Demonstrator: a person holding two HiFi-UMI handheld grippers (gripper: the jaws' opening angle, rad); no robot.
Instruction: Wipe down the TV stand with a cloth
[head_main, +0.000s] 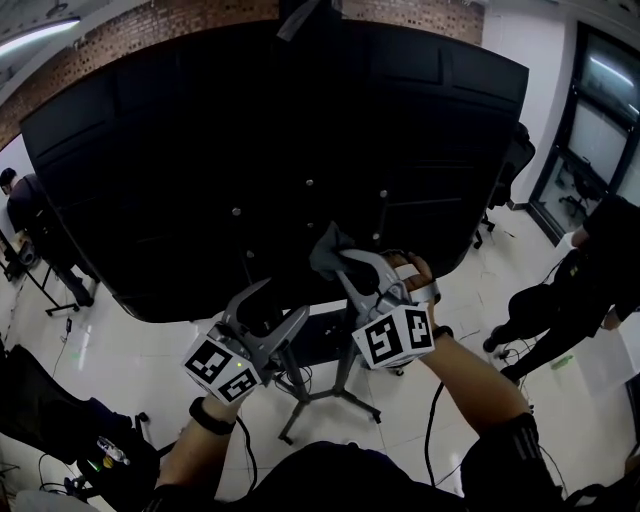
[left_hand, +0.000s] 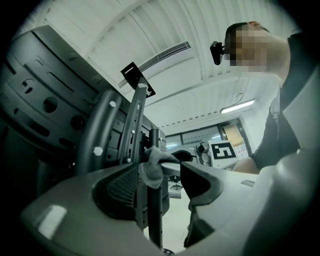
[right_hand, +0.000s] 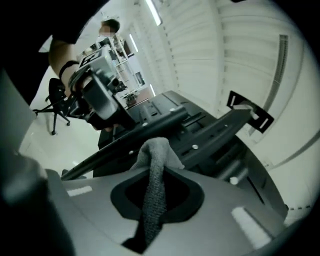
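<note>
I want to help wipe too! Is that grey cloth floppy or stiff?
Probably floppy: the cloth bunches and folds where the right gripper pinches it. Likely light, one pinch holds it; its rough weave probably won't slip.

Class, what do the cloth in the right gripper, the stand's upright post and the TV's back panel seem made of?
Cloth: soft grey knitted or terry fabric; nubbly texture, limp folds.
Post: probably dark painted metal; straight, smooth, faint sheen.
Back panel: black, matt, likely moulded plastic or sheet metal; recessed lines and screw heads.
</note>
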